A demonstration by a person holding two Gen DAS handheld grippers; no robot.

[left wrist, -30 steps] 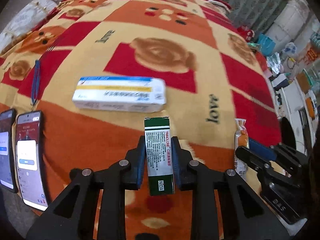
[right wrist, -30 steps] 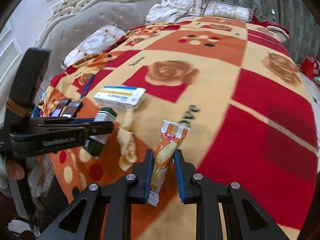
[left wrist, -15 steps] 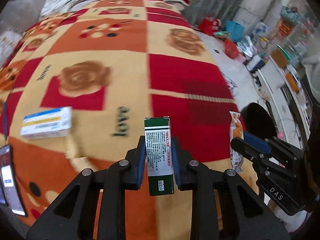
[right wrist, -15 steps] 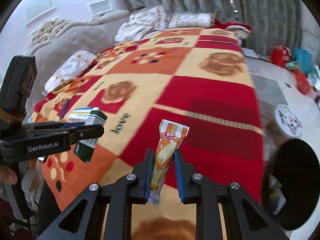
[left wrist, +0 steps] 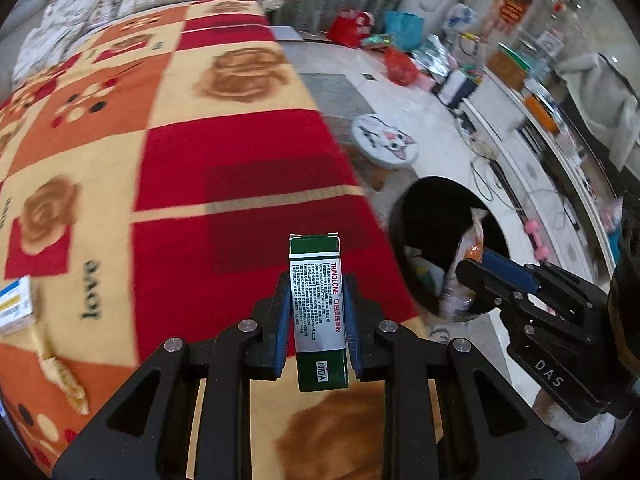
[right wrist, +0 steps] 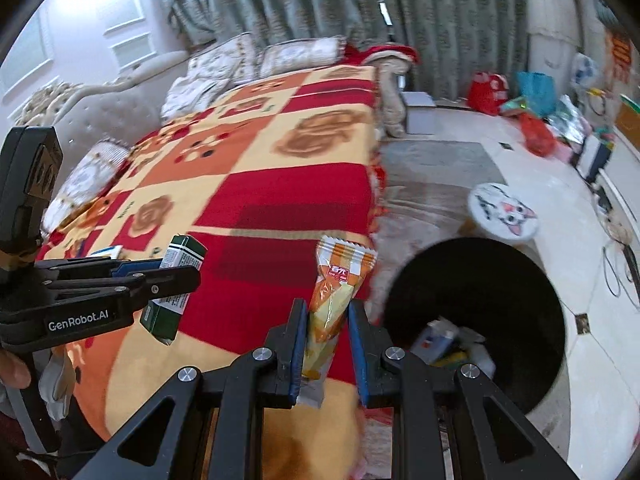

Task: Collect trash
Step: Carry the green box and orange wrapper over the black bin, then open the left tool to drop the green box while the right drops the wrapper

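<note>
My left gripper (left wrist: pixel 317 304) is shut on a green and white medicine box (left wrist: pixel 316 304), held upright above the bed's foot edge. It also shows in the right wrist view (right wrist: pixel 176 276). My right gripper (right wrist: pixel 328 320) is shut on an orange and white snack wrapper (right wrist: pixel 336 292), held upright. In the left wrist view the right gripper (left wrist: pixel 476 268) holds the wrapper (left wrist: pixel 468 248) over the rim of a black round bin (left wrist: pixel 440 220). The bin (right wrist: pixel 480 288) stands on the floor beside the bed and holds some trash.
The bed has a red, orange and cream blanket (left wrist: pixel 200 160). A white and blue box (left wrist: pixel 14 304) and a crumpled tissue (left wrist: pixel 60 372) lie on it at the left. A round cat-face stool (right wrist: pixel 504 210) stands past the bin. Bags and clutter (left wrist: pixel 400 52) line the far wall.
Both grippers have swung right, away from the bed's middle toward the floor. The black bin has come fully into view, and the wrapper now hangs by its rim.
</note>
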